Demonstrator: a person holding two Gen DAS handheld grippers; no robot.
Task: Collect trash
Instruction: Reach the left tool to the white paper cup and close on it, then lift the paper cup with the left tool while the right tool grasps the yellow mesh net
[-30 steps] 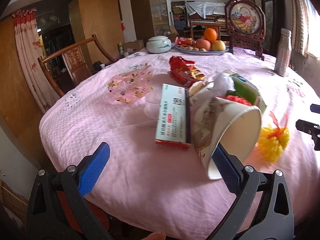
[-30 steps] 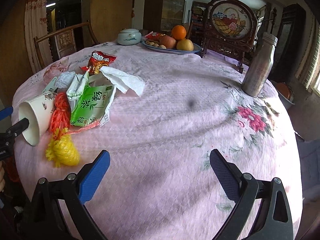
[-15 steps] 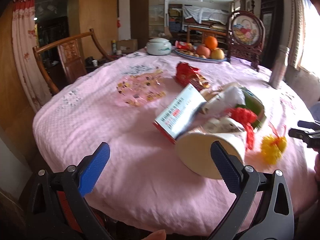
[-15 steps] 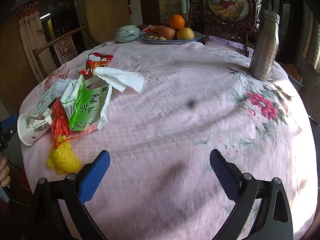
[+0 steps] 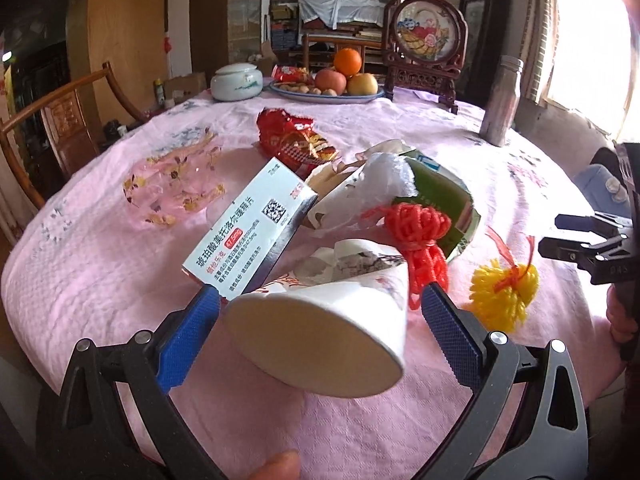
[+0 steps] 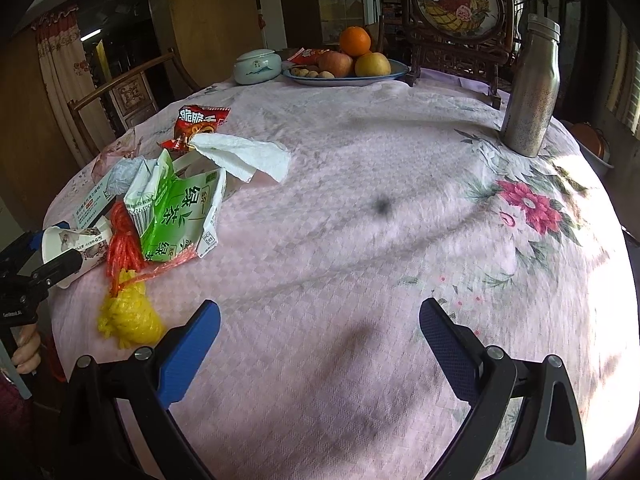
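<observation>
Since a second ago left tongs (image 5: 316,316) shifted to straddle the tipped white paper cup (image 5: 320,332) on round pink-clothed table (image 6: 360,240), spread, not pinching. Right tongs (image 6: 320,328) spread, empty. Square up, squeeze gently; white medicine box (image 5: 248,236) leans against the cup.

A white paper cup (image 5: 320,332) is seen lying on its side with its open mouth facing the left wrist camera, at the near edge of the trash pile. Leaning tilted just behind the cup, a white medicine box (image 5: 248,236) is found. Beside the cup, red netting (image 5: 420,232) is draped over a torn green tea carton (image 6: 180,216). A yellow net bundle (image 6: 128,316) lies near the cup, and a crumpled white tissue (image 6: 244,156) and red snack wrapper (image 6: 198,124) lie beyond it.
</observation>
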